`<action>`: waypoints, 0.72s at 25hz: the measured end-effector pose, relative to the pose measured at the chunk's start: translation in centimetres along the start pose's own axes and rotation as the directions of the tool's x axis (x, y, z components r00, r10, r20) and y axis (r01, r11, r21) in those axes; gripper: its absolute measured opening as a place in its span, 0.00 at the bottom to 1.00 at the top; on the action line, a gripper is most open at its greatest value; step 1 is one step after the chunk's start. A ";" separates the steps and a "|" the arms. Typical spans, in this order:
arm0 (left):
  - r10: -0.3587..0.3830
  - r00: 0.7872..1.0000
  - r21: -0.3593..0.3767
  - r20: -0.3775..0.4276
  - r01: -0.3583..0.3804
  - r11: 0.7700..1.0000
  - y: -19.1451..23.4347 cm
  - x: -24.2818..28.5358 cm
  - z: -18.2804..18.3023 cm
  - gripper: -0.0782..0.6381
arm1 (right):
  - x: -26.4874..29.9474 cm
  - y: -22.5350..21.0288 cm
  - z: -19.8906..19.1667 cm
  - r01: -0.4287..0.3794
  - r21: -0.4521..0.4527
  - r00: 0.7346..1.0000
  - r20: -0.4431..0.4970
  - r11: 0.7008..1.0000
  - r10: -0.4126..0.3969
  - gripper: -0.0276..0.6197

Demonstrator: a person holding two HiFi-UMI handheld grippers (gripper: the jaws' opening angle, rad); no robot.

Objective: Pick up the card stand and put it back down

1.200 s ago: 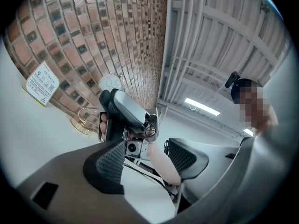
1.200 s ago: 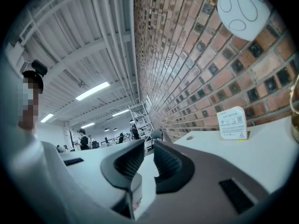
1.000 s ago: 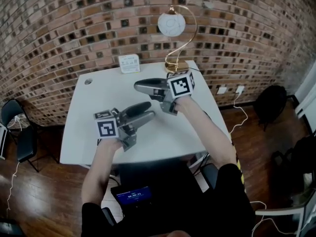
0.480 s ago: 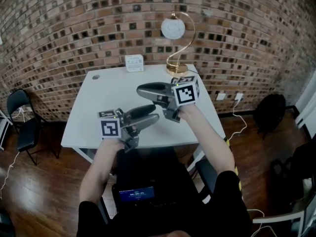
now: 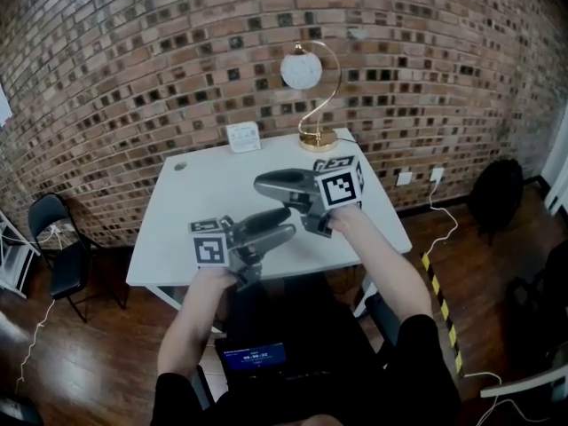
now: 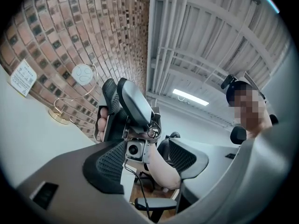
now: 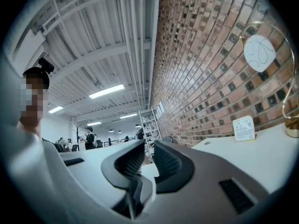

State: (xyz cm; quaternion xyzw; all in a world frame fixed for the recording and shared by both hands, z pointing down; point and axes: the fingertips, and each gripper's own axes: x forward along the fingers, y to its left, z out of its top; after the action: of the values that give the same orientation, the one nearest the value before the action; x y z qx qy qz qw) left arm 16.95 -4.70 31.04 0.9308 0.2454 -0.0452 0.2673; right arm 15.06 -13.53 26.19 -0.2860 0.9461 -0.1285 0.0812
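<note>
A small white printed card stand stands upright at the worktop's wall-side edge, while the left gripper fingers gape empty and the right gripper fingers are barely parted, also empty.

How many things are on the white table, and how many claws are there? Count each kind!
Card stand: 1
Lamp: 1
Claws: 2 (left claw, right claw)
Total: 4
</note>
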 end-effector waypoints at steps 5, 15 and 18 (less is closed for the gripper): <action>-0.007 1.000 -0.004 0.011 0.007 1.000 -1.3 -0.3 0.5 0.51 | -1.3 2.0 0.3 -0.016 0.014 0.999 0.046 1.000 0.015 0.16; -0.001 0.998 0.036 0.058 -0.001 0.999 -4.9 -1.0 -0.2 0.51 | -4.5 6.6 -0.1 0.034 -0.051 0.994 0.107 0.998 -0.028 0.16; -0.012 0.997 0.022 0.074 0.010 1.000 -6.3 -1.3 0.0 0.51 | -4.5 8.5 -0.1 0.030 -0.053 0.992 0.120 0.998 -0.023 0.16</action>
State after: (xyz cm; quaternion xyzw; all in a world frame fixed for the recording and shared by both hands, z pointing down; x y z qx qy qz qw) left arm 12.77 -0.65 28.34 0.9299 0.2400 -0.0839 0.2657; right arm 14.35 -4.12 24.19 -0.3079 0.9388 -0.0861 0.1282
